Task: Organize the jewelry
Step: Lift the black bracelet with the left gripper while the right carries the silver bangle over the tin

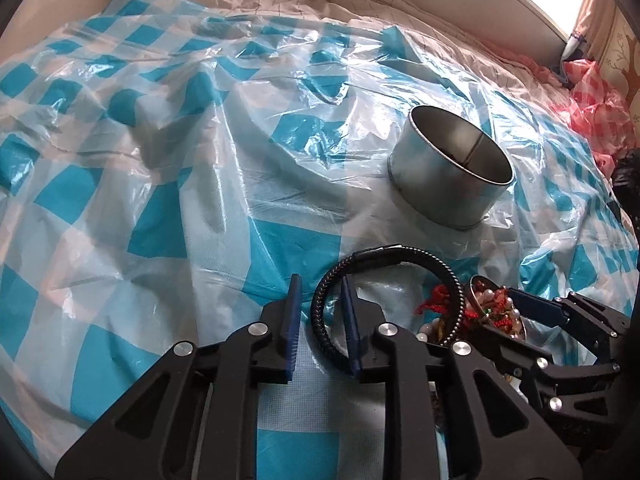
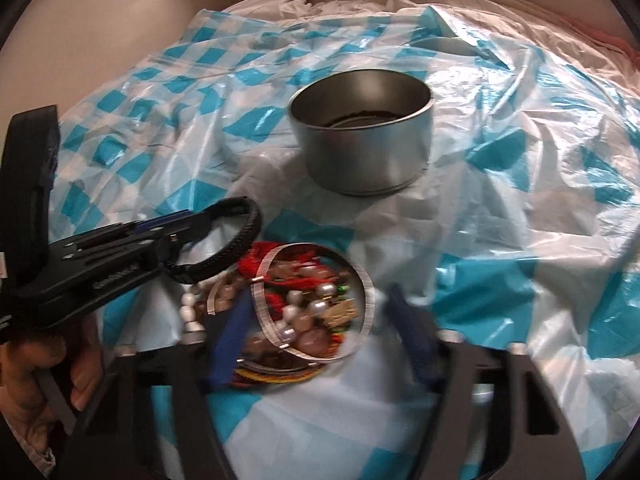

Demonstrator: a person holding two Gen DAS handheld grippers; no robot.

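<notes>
Blue-and-white checked plastic sheet [image 1: 160, 208] over a bed, jewelry laid on it.
Silver round tin [image 2: 362, 140] stands open beyond a smaller jewelry-filled lid [image 2: 316, 304]; the black braided bracelet [image 1: 384, 276] loops over one finger of the narrowly parted left claw [image 1: 322, 312], no writing legible; right claw [image 2: 320, 320] spread wide around the lid.

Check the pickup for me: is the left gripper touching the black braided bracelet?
Touching. In the left wrist view the black braided bracelet loops around one finger of the left gripper, resting against it.
</notes>
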